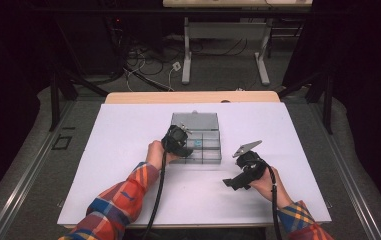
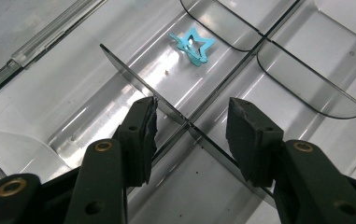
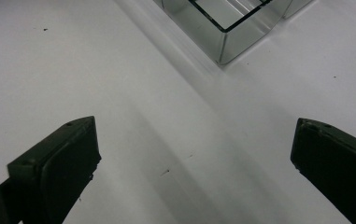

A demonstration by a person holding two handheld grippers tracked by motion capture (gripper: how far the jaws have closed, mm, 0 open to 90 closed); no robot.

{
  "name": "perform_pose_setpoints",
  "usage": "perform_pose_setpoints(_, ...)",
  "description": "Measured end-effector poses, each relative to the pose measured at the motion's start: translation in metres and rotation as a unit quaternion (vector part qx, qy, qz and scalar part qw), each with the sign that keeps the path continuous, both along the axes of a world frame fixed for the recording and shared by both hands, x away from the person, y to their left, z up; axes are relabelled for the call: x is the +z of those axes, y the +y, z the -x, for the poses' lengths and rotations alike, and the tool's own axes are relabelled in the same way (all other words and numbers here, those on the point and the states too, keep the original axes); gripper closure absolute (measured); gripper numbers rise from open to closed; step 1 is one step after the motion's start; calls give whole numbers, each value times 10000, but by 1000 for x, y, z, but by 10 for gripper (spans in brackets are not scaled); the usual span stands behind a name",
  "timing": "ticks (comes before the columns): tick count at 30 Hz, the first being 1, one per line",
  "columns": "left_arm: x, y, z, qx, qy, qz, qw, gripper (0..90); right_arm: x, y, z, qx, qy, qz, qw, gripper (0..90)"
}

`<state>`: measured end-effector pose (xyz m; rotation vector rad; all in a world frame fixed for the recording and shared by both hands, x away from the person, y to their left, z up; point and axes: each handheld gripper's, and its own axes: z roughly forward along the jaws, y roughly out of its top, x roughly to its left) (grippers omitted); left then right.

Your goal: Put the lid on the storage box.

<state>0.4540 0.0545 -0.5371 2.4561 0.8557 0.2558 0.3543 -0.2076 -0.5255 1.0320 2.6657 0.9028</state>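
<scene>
A clear plastic compartment box (image 1: 212,159) sits open at the middle of the white table, its lid (image 1: 194,119) laid back. A small blue star-shaped piece (image 2: 194,46) lies in one compartment, also seen from above as the blue star (image 1: 198,142). My left gripper (image 1: 182,143) reaches into the box from its left side. In the left gripper view, the left gripper (image 2: 192,109) has its jaws partly apart, astride a thin dark divider (image 2: 124,65); the right pad stands clear of it. My right gripper (image 1: 229,183) rests right of the box. Seen in its own view, the right gripper (image 3: 194,140) is wide open above bare table.
The white table top (image 1: 128,150) has free room on both sides of the box and in front. A wooden edge (image 1: 193,96) runs along the back. Beyond it are floor cables (image 1: 143,65) and a white table frame (image 1: 225,50). The box corner (image 3: 222,44) lies ahead of the right jaws.
</scene>
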Motion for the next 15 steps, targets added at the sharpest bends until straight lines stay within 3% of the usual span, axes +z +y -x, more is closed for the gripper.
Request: perform_pose_setpoints(15,0,0,0,33,23,12,10000,545,1,-2,-6,-70,19,-66,10000,6)
